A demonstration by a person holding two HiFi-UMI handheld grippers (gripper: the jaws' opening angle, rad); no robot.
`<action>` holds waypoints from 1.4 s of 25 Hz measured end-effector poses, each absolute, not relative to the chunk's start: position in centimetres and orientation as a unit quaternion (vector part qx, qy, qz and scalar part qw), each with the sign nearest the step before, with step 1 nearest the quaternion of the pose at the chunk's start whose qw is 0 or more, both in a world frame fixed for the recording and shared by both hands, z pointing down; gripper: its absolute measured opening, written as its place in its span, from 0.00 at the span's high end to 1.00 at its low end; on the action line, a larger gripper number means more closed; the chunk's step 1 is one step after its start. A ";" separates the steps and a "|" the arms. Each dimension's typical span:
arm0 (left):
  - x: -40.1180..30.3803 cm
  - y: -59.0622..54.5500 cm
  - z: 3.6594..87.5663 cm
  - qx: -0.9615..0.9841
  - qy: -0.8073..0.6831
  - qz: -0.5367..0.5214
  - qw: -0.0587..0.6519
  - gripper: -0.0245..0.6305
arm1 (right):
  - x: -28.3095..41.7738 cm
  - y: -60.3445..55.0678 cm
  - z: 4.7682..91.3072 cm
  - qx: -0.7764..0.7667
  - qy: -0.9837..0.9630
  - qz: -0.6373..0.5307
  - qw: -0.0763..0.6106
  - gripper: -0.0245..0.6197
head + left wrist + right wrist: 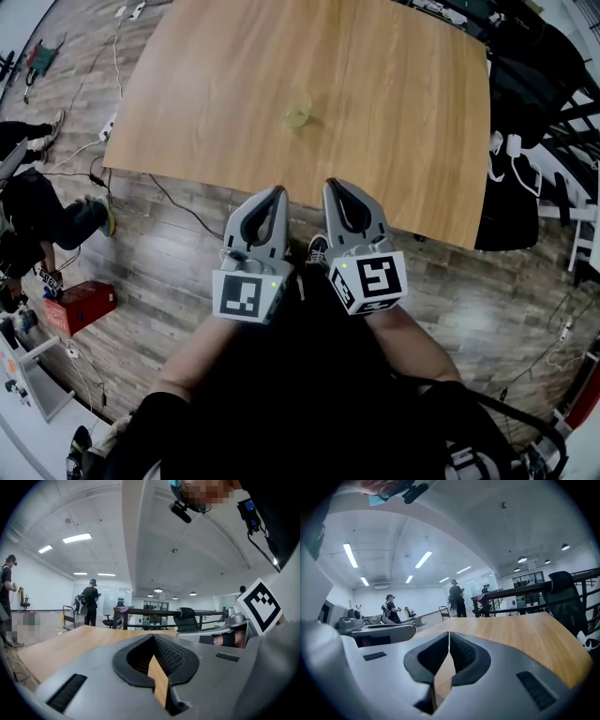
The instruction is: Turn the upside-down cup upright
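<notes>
Wide bare wood of the surface lies left, right and far of the cup, its only obstacle.

Green cup on wooden table

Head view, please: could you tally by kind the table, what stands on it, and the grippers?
Table: 1
Cup, yellow-green, on the table: 1
Grippers: 2, left gripper and right gripper, both shut and empty
Total: 4
</notes>
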State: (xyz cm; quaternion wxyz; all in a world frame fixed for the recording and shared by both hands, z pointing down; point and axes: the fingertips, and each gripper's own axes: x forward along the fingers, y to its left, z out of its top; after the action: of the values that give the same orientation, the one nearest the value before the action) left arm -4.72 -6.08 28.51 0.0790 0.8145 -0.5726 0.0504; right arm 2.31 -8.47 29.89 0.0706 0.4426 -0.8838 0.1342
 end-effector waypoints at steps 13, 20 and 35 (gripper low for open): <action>-10.1 -18.0 39.9 0.805 -0.578 0.069 0.108 0.95 | -3.7 -19.9 41.6 0.396 -0.899 0.124 0.138 0.61; -12.2 -20.1 45.6 0.800 -0.583 0.076 0.117 0.95 | -5.4 -24.7 45.8 0.387 -0.905 0.127 0.125 0.49; -12.4 -21.9 51.3 0.806 -0.570 0.081 0.137 0.95 | -9.4 -30.1 48.7 0.357 -0.919 0.083 0.146 0.39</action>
State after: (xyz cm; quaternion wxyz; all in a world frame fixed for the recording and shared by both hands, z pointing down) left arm -12.43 -21.93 51.26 0.1374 0.8059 -0.5703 0.0806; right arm -9.37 -30.08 48.68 0.1459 0.3573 -0.9188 0.0833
